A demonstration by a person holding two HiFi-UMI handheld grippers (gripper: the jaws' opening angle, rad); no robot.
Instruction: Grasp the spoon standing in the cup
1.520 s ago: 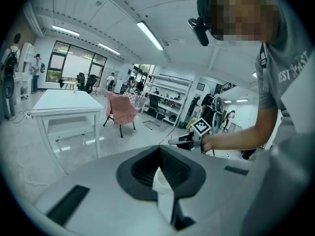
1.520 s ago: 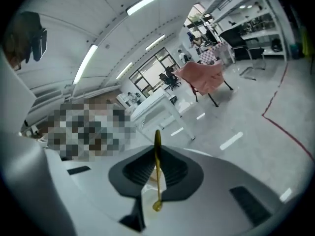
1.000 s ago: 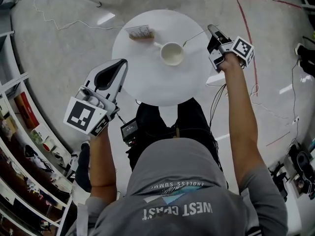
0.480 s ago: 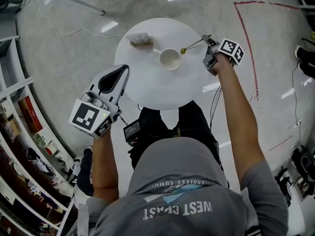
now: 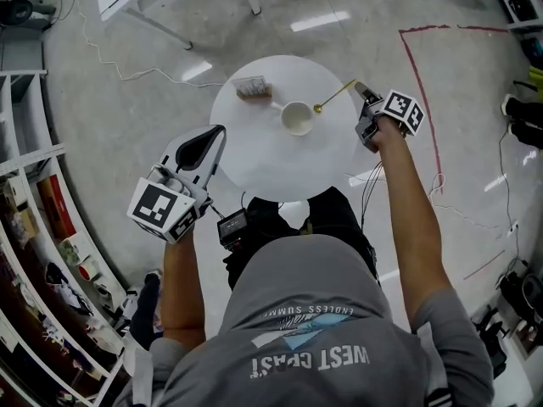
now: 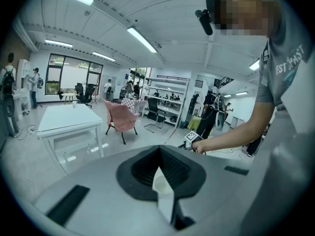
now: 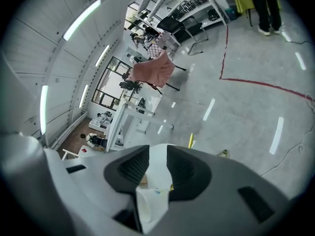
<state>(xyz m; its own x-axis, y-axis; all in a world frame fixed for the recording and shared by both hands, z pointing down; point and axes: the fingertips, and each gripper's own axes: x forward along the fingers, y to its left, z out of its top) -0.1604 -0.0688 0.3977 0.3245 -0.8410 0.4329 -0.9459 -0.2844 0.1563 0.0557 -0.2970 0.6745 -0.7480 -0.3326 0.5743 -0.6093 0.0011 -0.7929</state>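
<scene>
Looking down in the head view, the slim gold metal spoon is outside the round white cup, at the far-right edge of the round white table, with its handle tip at the right gripper. The left gripper hovers by the near-left edge. In the left gripper view, its fingers are pressed together and empty. In the right gripper view, the fingers are spreading, with only a gold sliver between them. Let go this close to the edge, the spoon may tip off the table.

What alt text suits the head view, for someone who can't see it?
From above: a round white table with a white cup, and a gold spoon outside the cup, its handle by the right gripper, whose jaws are opening with nothing clamped. The left gripper hangs aside, shut.
</scene>
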